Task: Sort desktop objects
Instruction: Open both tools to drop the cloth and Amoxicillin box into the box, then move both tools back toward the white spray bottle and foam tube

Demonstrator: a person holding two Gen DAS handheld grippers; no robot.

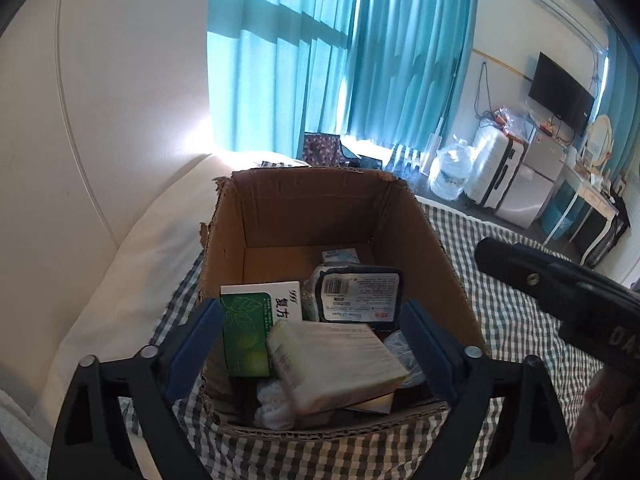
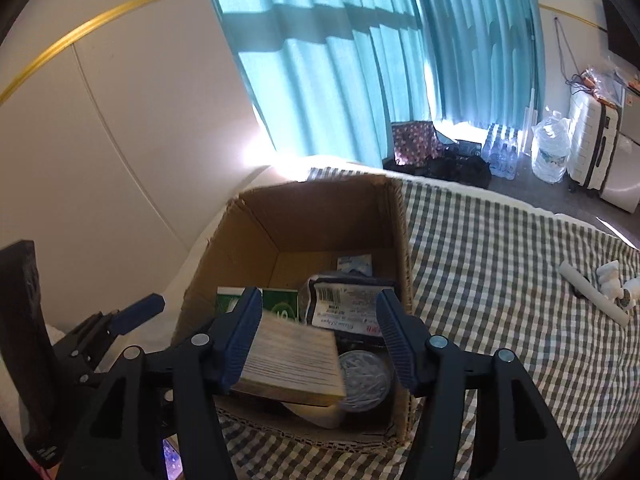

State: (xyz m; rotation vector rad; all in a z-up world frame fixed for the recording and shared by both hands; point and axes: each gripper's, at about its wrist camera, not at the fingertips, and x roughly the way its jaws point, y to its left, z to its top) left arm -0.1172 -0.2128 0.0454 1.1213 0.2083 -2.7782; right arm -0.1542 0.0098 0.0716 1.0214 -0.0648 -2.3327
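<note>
An open cardboard box (image 1: 304,216) (image 2: 320,216) stands on a checked cloth. Inside lie a green-and-white medicine box (image 1: 248,328) (image 2: 280,304), a dark wipes pack with a barcode label (image 1: 360,294) (image 2: 344,304), a pale printed box (image 1: 336,360) (image 2: 292,360), blurred and tilted above the others, and a round clear lid (image 2: 364,376). My left gripper (image 1: 312,336) is open over the box's near side. My right gripper (image 2: 320,328) is open over the box too, with the pale box between and below its fingers. Neither gripper holds anything.
The checked cloth (image 2: 500,280) covers a bed beside a white wall. A white tube and small white items (image 2: 600,292) lie on the cloth at right. Teal curtains, suitcases, water bottles and a TV stand behind. A phone (image 2: 174,460) shows at bottom left.
</note>
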